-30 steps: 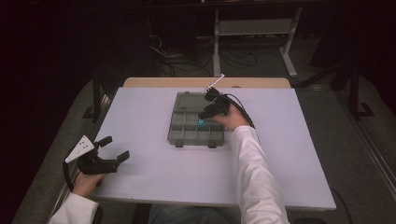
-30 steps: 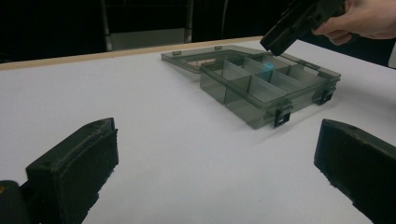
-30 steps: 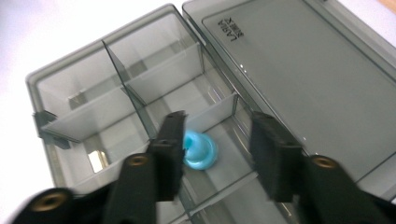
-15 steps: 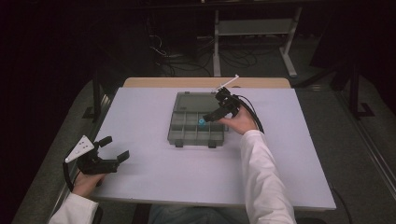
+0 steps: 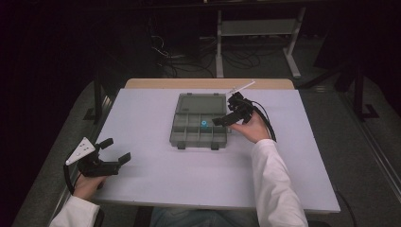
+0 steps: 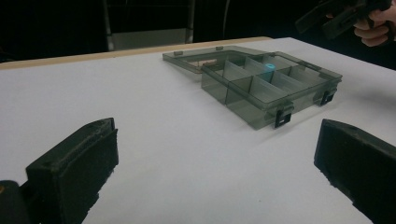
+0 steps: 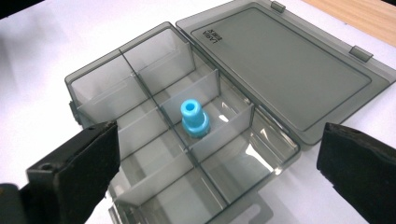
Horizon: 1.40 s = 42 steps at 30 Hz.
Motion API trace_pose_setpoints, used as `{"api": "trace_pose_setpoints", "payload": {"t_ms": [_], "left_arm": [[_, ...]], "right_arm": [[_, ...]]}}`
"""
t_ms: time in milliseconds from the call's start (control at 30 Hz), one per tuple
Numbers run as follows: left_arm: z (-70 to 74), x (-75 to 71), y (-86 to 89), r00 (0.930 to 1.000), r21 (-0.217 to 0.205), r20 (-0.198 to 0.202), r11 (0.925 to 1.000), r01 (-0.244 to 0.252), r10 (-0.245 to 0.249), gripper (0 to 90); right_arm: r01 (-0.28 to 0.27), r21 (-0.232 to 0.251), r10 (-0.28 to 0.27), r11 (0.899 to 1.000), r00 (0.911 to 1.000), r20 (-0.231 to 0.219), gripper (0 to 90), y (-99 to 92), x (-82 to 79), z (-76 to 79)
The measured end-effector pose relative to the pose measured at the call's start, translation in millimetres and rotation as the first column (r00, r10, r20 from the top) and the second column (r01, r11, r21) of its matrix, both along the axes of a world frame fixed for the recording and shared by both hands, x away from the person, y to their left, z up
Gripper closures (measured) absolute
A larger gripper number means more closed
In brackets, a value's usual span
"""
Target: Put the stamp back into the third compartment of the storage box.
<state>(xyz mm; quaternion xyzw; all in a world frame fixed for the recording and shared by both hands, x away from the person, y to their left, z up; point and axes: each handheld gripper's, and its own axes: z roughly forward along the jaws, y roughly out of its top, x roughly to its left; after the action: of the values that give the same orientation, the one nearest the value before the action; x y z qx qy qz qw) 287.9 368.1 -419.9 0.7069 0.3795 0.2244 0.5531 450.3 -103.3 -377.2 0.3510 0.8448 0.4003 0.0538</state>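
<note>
Sitting in one box (image 7: 299, 135) (lid open): one blue plug (image 7: 194, 118).

A white table (image 5: 156, 184) stands before floor cables (image 5: 184, 66) and a pale metal stand (image 5: 257, 28).

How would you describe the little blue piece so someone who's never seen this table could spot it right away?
On the white table sits a smoky grey compartment box with its lid folded open flat behind it. Look in the row of compartments next to the lid, in a middle cell near the right gripper. There stands a small blue plastic piece, a narrow neck on a wider base; every other compartment looks empty.
</note>
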Motion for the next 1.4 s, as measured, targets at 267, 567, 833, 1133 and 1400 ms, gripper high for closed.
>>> {"api": "trace_pose_setpoints", "payload": {"t_ms": [267,567,833,1133,1400], "left_arm": [[0.1,0.0,0.3,1.0,-0.003,-0.001,1.0,-0.001,0.001,0.0],[-0.1,-0.5,0.4,1.0,-0.001,0.0,1.0,-0.003,0.003,0.0],[0.1,-1.1,0.2,1.0,0.008,0.002,1.0,-0.005,0.005,0.0],[0.1,-1.6,-0.4,0.9999,-0.002,0.002,0.9999,-0.012,0.012,0.0],[0.6,-1.8,1.6,1.0,0.019,0.002,0.9998,-0.007,0.007,0.0]], "right_arm": [[0.0,0.01,0.0,1.0,0.9998,0.019,0.0,-7.3,-12.0,0.7],[0.013,0.032,-0.015,0.999,0.9992,0.037,0.0,-19.0,-22.1,-1.6],[0.027,0.058,-0.03,0.998,0.9977,0.06,0.0,-29.9,-32.6,-2.2],[0.034,0.077,-0.04,0.996,0.9963,0.076,0.0,-38.0,-46.7,-2.1],[0.039,0.087,-0.047,0.995,0.995,0.089,0.0,-44.8,-52.2,-6.3]]}}
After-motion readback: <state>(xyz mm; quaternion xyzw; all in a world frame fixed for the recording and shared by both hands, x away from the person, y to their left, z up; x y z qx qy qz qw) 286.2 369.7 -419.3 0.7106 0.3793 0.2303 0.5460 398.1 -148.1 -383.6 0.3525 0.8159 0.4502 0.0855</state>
